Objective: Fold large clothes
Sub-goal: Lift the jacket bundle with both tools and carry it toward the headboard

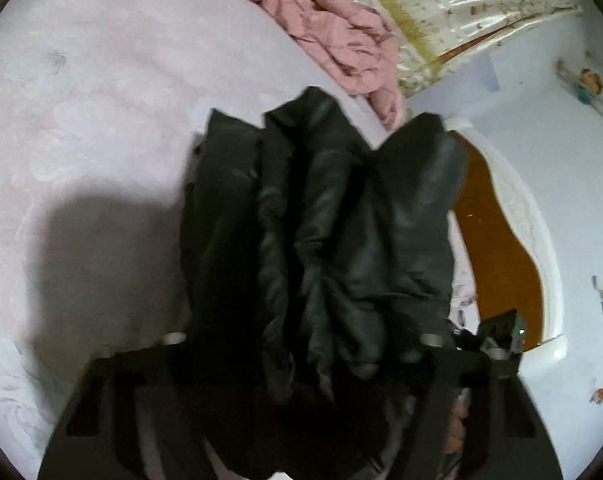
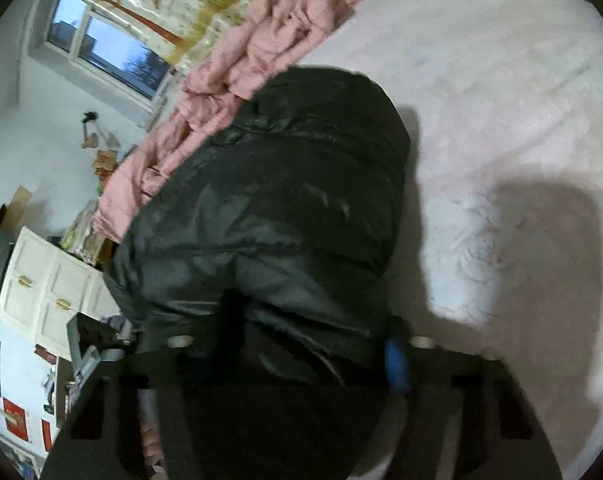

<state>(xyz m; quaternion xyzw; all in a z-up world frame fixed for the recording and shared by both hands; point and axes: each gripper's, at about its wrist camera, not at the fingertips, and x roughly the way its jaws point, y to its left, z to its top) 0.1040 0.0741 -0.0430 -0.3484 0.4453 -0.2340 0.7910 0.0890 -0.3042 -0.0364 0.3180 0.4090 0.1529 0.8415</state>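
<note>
Black puffer jacket [image 1: 325, 220] bunched between both hand-held grippers over a pale bed [image 1: 93, 120].

The left hand-held gripper [image 1: 301, 344] has gathered jacket folds filling the gap between its fingers, and the right hand-held gripper [image 2: 297, 344] likewise; fabric hides the pads, so I cannot tell whether either is clenched on it. The jacket [image 2: 269, 208] hangs just ahead of both, above the bed [image 2: 501, 80]. A pink quilt [image 1: 341, 40] lies crumpled farther ahead.
</note>
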